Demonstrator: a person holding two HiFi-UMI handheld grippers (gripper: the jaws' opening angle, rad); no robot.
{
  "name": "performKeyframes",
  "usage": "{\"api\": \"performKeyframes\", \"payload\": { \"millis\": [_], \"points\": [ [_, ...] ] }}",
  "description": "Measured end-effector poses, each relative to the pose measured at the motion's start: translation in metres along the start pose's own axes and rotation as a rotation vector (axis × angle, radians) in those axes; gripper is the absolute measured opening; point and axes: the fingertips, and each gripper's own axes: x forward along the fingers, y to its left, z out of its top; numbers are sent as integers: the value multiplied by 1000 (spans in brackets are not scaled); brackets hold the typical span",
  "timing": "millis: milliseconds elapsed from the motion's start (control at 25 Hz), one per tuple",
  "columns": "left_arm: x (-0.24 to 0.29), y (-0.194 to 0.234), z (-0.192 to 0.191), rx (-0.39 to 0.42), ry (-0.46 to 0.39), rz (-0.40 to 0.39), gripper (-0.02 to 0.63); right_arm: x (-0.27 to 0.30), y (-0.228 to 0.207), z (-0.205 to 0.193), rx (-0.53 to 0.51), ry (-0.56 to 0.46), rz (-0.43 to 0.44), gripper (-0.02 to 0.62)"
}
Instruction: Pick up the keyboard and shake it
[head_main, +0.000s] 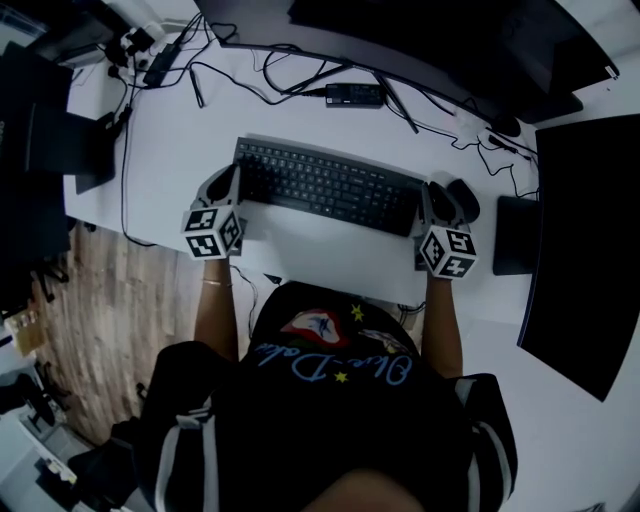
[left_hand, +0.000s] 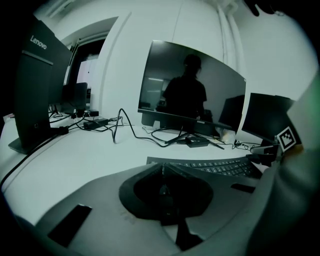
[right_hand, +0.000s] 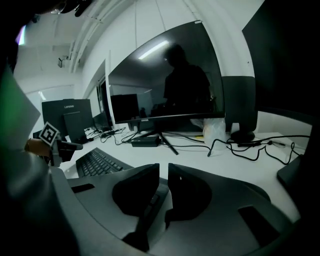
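We see the keyboard across the white desk, in front of the monitor; if it rests on the desk or is a little above it, we cannot tell. The left gripper is at the keyboard's left end. Its fingers are pressed together with no gap at the tips, and we cannot tell if they pinch the edge. The right gripper is at the keyboard's right end. Its fingers stand narrow, and a dark piece with keys shows between them, so they hold this end. A mouse sits just right of the keyboard.
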Motion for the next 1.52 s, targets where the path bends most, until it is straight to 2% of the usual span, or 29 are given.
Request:
{"api": "performKeyframes", "payload": {
  "millis": [200, 520, 880, 1080, 1360, 1520],
  "points": [
    [-10, -19, 17, 26, -54, -32, 9, -17, 6, 24, -3, -78, 19, 17],
    [-33, -58, 53, 86, -168, -85, 9, -41, 31, 68, -26, -213, 99, 5],
    [-52, -100, 80, 152, -245, -151, 9, -55, 63, 101, -50, -288, 190, 2],
    [-62, -115, 86, 183, -263, -160, 9, -59, 74, 108, -59, -312, 232, 2],
    [-66, -121, 83, 180, -264, -161, 9, -65, 95, 113, -110, -330, 290, 0],
    [-68, -125, 84, 169, -267, -164, 9, -67, 99, 113, -102, -328, 301, 0]
  ]
}}
